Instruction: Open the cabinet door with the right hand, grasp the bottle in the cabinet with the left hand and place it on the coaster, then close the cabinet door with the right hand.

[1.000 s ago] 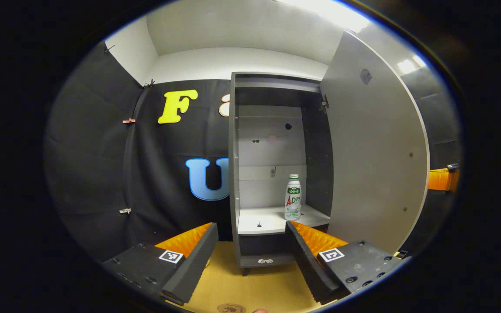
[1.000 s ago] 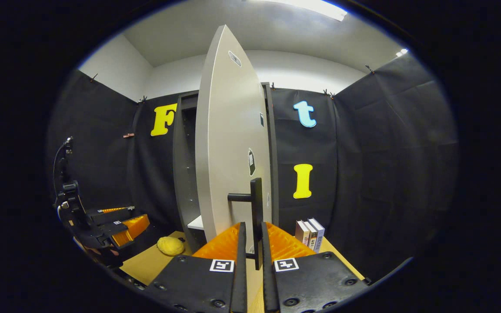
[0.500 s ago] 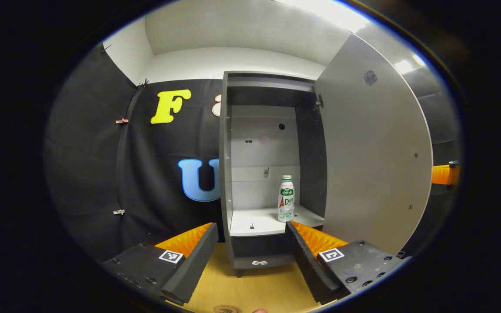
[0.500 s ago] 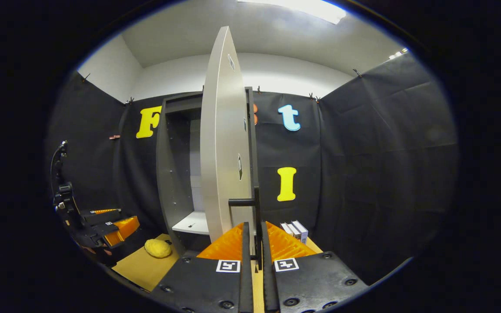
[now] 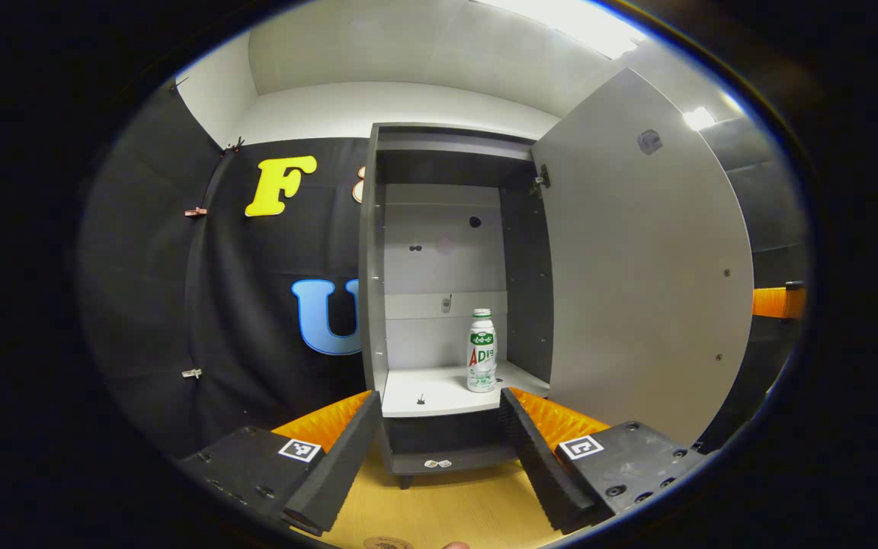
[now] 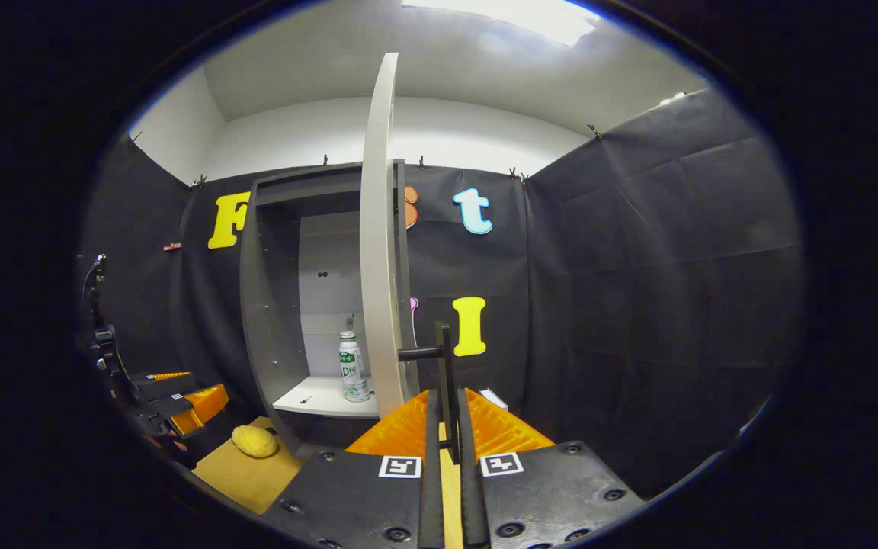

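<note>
A white bottle (image 5: 482, 351) with a green cap stood upright on the cabinet shelf (image 5: 439, 390), toward its right. Its label carried large letters, but this is not read off. The cabinet door (image 5: 645, 267) was held swung wide, its handle (image 6: 447, 358) pinched between the narrowed right tongs (image 6: 443, 427), presumably to clear access. The left tongs (image 5: 433, 415) were spread wide and empty, the bottle at twelve o'clock ahead.

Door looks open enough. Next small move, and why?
Probably advance the open left gripper toward the white green-capped bottle standing on the grey cabinet's shelf: the grey door is swung wide, with the right gripper clamped on its black handle.
</note>
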### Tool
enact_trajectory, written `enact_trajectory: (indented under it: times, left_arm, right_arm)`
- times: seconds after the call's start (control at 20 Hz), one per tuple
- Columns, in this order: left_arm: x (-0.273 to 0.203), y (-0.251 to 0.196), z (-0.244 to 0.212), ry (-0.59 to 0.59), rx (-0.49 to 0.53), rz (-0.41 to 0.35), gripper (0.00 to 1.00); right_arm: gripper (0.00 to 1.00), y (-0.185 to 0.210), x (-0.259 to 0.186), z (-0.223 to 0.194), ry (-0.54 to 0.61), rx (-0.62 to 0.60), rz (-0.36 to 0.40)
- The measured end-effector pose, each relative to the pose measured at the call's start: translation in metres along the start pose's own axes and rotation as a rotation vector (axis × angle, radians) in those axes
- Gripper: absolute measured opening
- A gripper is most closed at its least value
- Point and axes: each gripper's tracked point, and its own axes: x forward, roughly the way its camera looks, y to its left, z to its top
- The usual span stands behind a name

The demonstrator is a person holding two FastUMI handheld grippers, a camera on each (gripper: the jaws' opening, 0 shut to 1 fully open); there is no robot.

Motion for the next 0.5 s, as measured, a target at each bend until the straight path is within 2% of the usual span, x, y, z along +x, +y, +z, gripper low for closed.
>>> enact_trajectory:
  times: [0.15,0.4,0.5]
  left_arm:
    - [0.003,-0.006,0.0,-0.001,-0.004,-0.015,0.98]
    - [0.019,-0.013,0.002,-0.007,-0.013,-0.041,0.98]
    - [0.032,-0.018,0.002,-0.009,-0.014,-0.053,0.97]
  right_arm:
    - [0.13,-0.002,-0.004,0.002,0.007,-0.025,-0.004]
    - [0.13,0.004,-0.018,0.014,0.003,0.051,0.023]
    - [0.37,0.01,-0.022,0.014,0.002,0.066,0.032]
